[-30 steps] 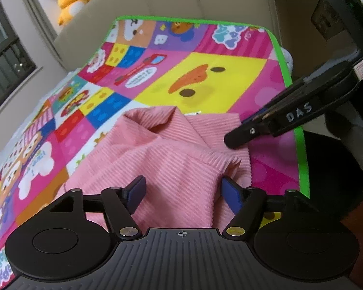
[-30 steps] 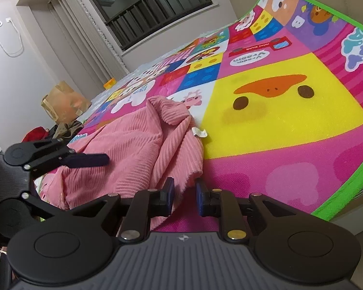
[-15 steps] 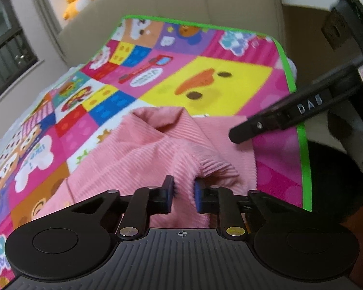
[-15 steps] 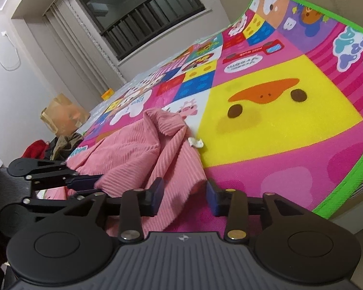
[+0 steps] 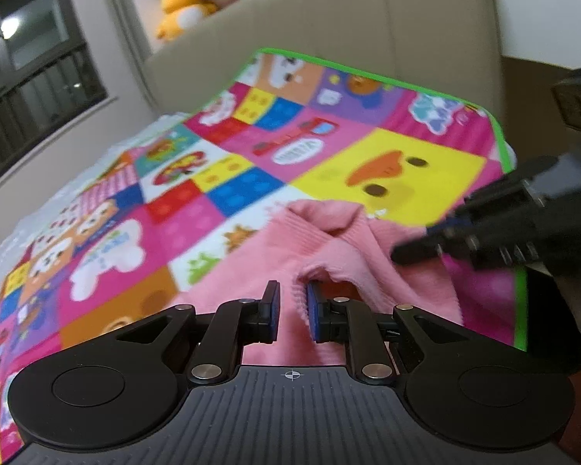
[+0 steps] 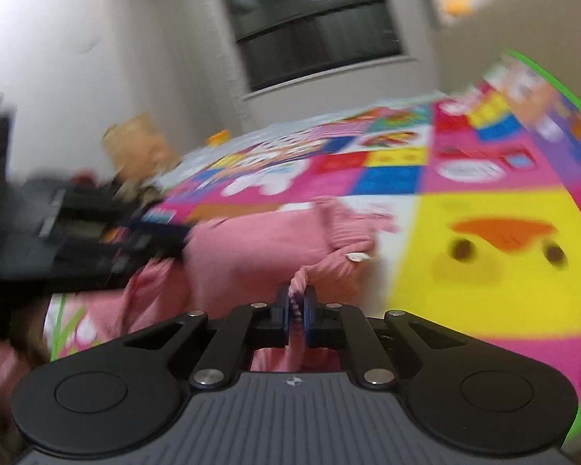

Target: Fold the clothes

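Note:
A pink ribbed garment (image 5: 321, 255) lies bunched at the near edge of a colourful play mat (image 5: 220, 178). My left gripper (image 5: 292, 310) is closed on a ribbed edge of the garment, with cloth between its blue pads. My right gripper (image 6: 298, 310) is shut on another pink fold of the garment (image 6: 251, 244) and shows blurred at the right of the left wrist view (image 5: 484, 232). The left gripper appears blurred at the left of the right wrist view (image 6: 97, 228).
The mat (image 6: 484, 263) has a green border and a yellow duck-face square. A beige headboard (image 5: 329, 31) stands behind it, with a yellow plush duck (image 5: 182, 7) on a shelf. A barred window (image 6: 310, 27) and a brown paper bag (image 6: 135, 147) are farther off.
The left gripper closed on the garment edge half a second ago and holds it. The right gripper opened, then shut on a fold. Both views have swung and the right one is blurred.

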A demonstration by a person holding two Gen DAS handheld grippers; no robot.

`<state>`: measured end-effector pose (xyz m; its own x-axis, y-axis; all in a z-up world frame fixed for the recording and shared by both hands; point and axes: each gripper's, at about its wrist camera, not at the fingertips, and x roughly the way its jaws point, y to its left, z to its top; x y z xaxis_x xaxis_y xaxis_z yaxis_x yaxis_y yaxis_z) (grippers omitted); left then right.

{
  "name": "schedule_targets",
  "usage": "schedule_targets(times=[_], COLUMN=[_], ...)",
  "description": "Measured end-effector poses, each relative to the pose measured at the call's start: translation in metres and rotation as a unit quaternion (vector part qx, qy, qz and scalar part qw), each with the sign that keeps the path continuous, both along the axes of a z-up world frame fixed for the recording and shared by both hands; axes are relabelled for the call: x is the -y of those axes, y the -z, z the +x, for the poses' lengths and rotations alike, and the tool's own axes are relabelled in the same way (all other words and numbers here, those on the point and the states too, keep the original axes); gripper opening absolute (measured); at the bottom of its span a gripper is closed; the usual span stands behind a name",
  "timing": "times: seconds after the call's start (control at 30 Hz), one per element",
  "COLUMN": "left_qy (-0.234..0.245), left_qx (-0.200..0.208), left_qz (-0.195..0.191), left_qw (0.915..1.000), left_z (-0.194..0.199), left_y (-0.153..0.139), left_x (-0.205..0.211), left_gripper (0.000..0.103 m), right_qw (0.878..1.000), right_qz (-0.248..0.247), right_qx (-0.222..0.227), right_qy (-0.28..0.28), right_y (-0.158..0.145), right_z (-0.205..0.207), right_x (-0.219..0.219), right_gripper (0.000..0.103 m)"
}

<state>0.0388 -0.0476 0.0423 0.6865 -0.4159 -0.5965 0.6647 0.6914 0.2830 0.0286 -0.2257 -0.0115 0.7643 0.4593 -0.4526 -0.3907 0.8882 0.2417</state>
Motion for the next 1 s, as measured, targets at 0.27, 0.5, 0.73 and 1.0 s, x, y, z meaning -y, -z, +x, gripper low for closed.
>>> schedule_targets(times=[0.27,0.5,0.73,1.0], left_qy=[-0.002,0.022,0.039,0.033], left_qx=[-0.021,-0.06,-0.093,-0.107], left_qz=[-0.014,-0.023,-0.019,-0.011], left_qw=[0.9997,0.9977,0.9947,0.9937], left_z=[0.007,0.007,0.004,0.003], left_y=[0.001,0.015,0.034,0.047], left_x=[0.001,0.021,0.04,0.041], left_gripper=[0.018,0.018,0.022,0.025], right_qw=[0.998,0.996,0.996,0.999], right_qz=[-0.032,-0.037,-0.031,-0.009], right_qx=[-0.04,-0.044,-0.043,-0.046], right_qy=[-0.047,-0.061,-0.067,-0.025], right_y=[0.022,0.02,0.022,0.019], right_z=[0.008,0.006,-0.001,-0.009], right_x=[-0.028,-0.023,-0.008,0.037], right_gripper=[0.007,0.007,0.008,0.032])
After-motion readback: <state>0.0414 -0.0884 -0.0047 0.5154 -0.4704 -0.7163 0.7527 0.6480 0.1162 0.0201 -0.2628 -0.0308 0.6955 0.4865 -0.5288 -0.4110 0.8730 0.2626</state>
